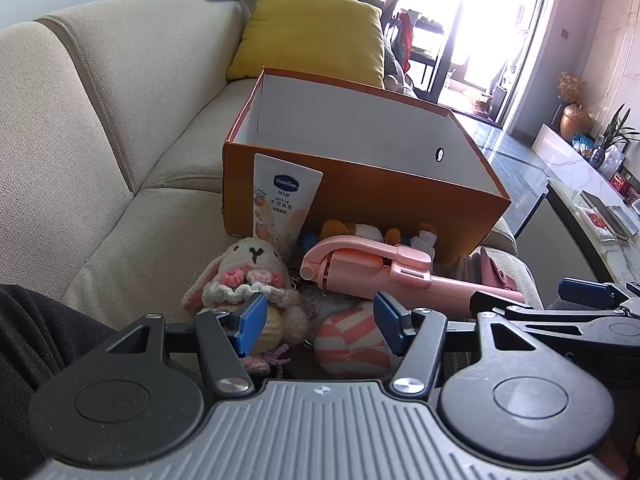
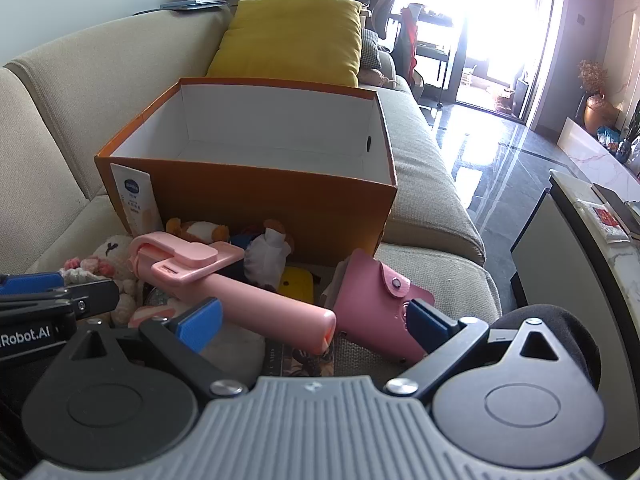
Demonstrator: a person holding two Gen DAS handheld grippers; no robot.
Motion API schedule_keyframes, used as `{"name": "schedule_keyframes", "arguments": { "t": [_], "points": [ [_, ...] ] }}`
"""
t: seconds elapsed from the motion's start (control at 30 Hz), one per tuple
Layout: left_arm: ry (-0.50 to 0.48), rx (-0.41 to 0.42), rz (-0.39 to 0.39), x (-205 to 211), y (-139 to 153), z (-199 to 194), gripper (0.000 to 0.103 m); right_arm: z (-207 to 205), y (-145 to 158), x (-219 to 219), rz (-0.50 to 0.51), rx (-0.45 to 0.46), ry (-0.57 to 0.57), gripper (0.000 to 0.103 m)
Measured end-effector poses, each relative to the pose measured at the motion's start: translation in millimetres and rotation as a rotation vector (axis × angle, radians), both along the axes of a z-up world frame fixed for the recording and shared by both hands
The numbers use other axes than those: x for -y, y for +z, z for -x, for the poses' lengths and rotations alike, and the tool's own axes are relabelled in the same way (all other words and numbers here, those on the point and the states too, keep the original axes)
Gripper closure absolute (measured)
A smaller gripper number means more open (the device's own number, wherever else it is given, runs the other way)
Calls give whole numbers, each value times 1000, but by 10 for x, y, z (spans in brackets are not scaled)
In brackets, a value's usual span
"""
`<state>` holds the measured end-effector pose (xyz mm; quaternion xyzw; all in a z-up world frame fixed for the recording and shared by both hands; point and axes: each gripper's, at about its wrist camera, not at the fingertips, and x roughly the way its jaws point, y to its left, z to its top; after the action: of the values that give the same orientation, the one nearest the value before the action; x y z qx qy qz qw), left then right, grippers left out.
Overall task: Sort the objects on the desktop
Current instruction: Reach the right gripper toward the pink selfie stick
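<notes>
Both tongs hang tilted over the pile, empty and parted: the left gripper (image 1: 316, 322) fairly wide above one crocheted rabbit (image 1: 250, 276) and one striped ball (image 1: 352, 340), the right gripper (image 2: 316, 326) at its widest around one pink selfie stick (image 2: 240, 292), beside one pink pouch (image 2: 376, 304). Ahead stands one orange box (image 2: 260, 196), seemingly the sorting bin, with one lotion tube (image 1: 280, 208) leaning on it.

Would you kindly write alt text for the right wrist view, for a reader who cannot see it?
The open right gripper hovers over a pink selfie stick and a pink snap pouch lying among small plush toys on a beige sofa. Behind them stands an orange cardboard box, open-topped with nothing visible inside, with a lotion tube leaning on its front and a yellow cushion beyond.
</notes>
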<state>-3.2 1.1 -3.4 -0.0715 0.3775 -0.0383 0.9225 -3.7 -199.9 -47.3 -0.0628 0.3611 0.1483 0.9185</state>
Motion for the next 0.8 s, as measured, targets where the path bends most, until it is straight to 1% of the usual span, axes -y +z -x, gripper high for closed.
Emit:
{"name": "schedule_keyframes", "arguments": {
  "t": [0.57,0.8],
  "points": [
    [0,-12,-2,-15,-10,-4,33,4,-19,-11,1,-10,10,4],
    [-5,-29,4,-32,-21,-24,33,-22,-29,-24,-7,-25,36,6]
  ]
}}
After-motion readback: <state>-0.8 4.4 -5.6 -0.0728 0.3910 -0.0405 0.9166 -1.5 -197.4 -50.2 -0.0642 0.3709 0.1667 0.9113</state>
